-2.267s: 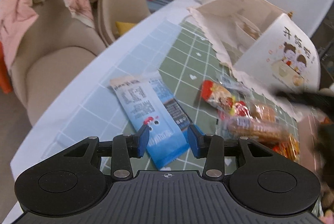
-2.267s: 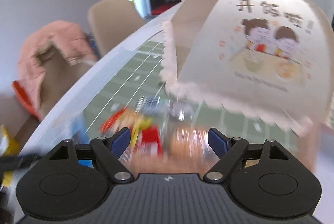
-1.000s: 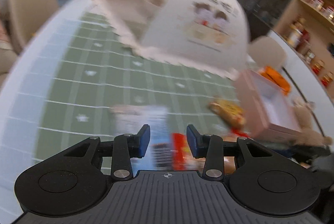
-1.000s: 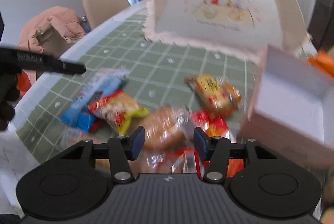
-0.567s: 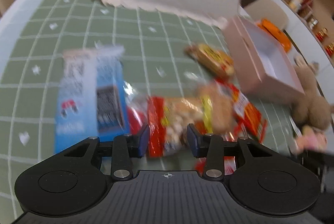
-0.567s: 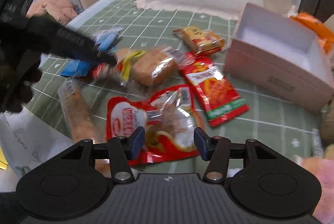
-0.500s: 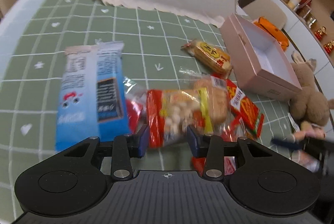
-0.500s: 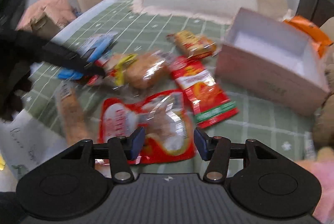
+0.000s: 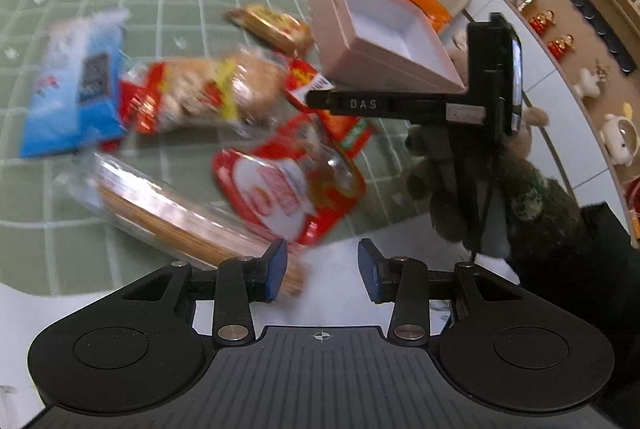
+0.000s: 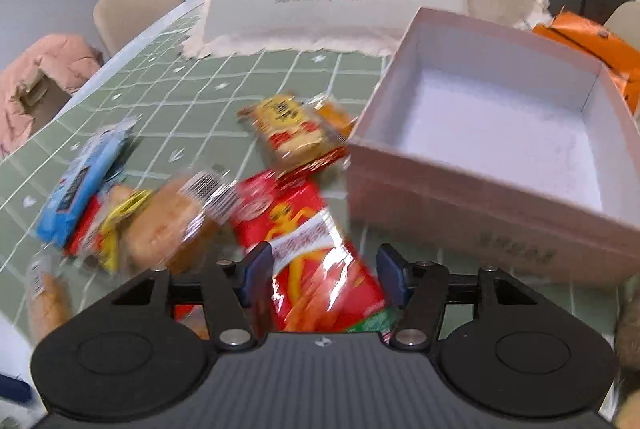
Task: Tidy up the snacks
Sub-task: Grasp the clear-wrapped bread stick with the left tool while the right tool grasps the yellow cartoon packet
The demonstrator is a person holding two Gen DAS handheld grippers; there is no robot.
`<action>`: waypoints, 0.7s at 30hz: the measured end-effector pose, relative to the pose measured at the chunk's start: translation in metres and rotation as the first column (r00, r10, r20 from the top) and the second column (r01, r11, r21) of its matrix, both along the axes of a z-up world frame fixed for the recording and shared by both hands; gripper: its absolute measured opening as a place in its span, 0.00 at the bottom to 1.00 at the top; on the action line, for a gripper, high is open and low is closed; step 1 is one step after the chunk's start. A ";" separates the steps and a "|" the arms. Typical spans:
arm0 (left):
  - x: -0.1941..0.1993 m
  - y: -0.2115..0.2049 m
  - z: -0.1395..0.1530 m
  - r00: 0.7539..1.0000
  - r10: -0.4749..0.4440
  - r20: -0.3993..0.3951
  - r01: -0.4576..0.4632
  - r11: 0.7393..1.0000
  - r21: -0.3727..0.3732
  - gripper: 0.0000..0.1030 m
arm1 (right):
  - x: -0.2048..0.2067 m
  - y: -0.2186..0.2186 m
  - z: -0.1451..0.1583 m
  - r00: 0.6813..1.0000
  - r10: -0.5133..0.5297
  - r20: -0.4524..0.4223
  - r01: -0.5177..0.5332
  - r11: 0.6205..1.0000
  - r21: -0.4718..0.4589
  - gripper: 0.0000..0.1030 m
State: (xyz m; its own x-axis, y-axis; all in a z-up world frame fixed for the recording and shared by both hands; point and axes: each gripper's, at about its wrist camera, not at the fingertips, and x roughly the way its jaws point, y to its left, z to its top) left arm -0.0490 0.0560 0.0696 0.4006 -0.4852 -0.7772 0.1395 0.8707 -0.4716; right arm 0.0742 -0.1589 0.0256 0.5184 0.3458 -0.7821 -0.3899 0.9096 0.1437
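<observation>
— Green checked cloth covered the surface we worked at. How far along were we?

— Barely begun, we judged: the pink box stood empty, every snack outside it.

— And our tools?

— Our right hand-held gripper was open, straddling the red snack packet just beside the box, gripping nothing. Our left hand-held gripper was also open and empty, near a long clear biscuit sleeve.

— The snacks' look?

— Glossy, crinkled wrappers: a blue packet, a bread roll, a yellow cracker pack, loosely overlapping, somewhat blurred.
</observation>
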 end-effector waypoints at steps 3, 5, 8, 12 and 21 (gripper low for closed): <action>0.004 0.001 -0.007 0.999 0.035 -0.002 -0.035 0.999 0.031 0.42 | -0.030 -0.004 0.000 1.000 0.024 -0.001 -0.024 0.999 -0.025 0.53; 0.005 0.006 -0.009 0.998 0.063 0.006 -0.064 0.994 0.094 0.41 | -0.049 -0.009 0.001 1.000 0.024 -0.011 -0.024 0.999 -0.036 0.53; 0.001 0.026 -0.008 0.992 0.123 0.018 -0.124 0.984 0.124 0.37 | -0.068 -0.015 0.006 0.998 0.054 -0.010 -0.055 0.997 -0.055 0.52; -0.016 0.055 -0.003 0.972 0.227 0.052 -0.233 0.959 0.160 0.37 | -0.081 -0.007 0.024 0.989 0.106 0.108 -0.094 0.990 -0.105 0.53; -0.064 0.154 0.019 0.834 0.520 0.185 -0.552 0.797 0.246 0.37 | -0.072 0.039 0.037 0.967 0.184 0.174 -0.167 0.980 -0.106 0.55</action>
State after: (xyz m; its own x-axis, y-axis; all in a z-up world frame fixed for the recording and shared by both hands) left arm -0.1128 0.2104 0.0883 0.6173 0.0606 -0.7844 -0.3549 0.9113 -0.2089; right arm 0.0020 -0.1194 0.0626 0.5926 0.3770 -0.7119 -0.5568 0.8303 -0.0238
